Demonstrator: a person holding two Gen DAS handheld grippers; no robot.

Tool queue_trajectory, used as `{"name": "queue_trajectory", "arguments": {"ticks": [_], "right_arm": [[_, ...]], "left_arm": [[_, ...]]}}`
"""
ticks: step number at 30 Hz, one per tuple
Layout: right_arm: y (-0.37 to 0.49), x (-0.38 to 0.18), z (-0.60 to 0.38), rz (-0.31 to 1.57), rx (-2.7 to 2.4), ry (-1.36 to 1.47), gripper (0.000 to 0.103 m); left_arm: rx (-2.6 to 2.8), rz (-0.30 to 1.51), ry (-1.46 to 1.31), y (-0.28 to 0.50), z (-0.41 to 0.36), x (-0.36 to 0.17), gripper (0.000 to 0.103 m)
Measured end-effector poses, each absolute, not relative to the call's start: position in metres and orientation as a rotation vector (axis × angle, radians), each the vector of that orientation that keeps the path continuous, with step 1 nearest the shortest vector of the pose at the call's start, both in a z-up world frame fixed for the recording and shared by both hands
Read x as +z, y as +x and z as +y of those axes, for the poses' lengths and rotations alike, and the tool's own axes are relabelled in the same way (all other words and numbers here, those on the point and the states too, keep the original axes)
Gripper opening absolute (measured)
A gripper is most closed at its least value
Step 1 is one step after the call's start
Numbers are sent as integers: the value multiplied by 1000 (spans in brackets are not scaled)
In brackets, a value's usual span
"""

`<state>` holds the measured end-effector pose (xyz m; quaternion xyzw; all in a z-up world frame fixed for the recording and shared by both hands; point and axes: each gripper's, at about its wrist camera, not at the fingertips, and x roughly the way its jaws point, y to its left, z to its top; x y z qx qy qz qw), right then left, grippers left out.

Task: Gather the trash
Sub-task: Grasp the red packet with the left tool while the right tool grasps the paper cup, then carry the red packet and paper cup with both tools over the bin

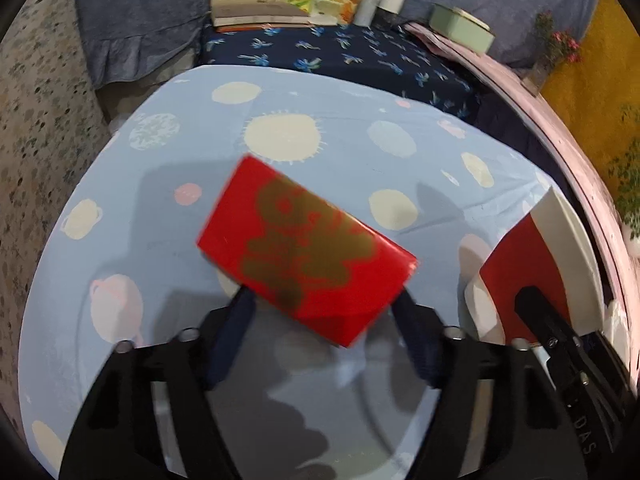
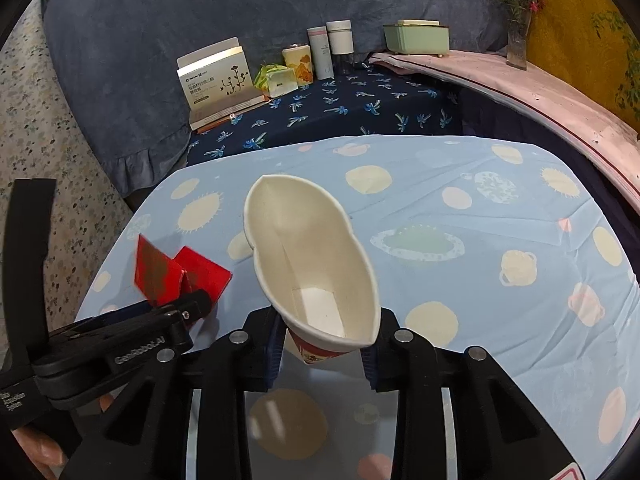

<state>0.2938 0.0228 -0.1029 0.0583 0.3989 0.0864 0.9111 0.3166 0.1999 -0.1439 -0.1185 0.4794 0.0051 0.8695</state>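
Note:
My left gripper (image 1: 322,300) is shut on a red box with a gold pattern (image 1: 306,248), held above the light blue planet-print tablecloth (image 1: 160,184). My right gripper (image 2: 326,332) is shut on a squashed white paper cup (image 2: 312,264) with a red printed outside, its mouth facing away from me. The cup also shows at the right of the left wrist view (image 1: 536,272), with the right gripper's finger (image 1: 544,320) on it. The red box shows at the left of the right wrist view (image 2: 176,276), held by the left gripper (image 2: 192,304).
Behind the table, a dark blue printed cloth (image 2: 352,108) carries a white carton (image 2: 218,76), a green packet (image 2: 276,78), several cans and tumblers (image 2: 320,52) and a green tub (image 2: 416,38). A flower vase (image 2: 518,40) stands on a pink ledge at right.

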Motion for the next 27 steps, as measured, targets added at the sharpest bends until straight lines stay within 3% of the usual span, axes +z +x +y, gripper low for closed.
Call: {"name": "queue_trajectory", "arguments": {"ticks": [1,5,6,12,27], "right_arm": [[292,-102,21,821,177,123,30],[283,-99,14,820,167,135,30],[279,-97,11,819,163,138,30],[258,-89,-3,810,141,148,30],[206,-58,-56,750,78,206,30]], "left_arm": [[9,998,-240,316,198,-143,46],[-24,1013,-255,312,193,-140,24],[-35,1020,-257,310,191,-140,12],[-51,990,-227,292,176,-131,2],[-152,948,-193,245,116,-88,0]]}}
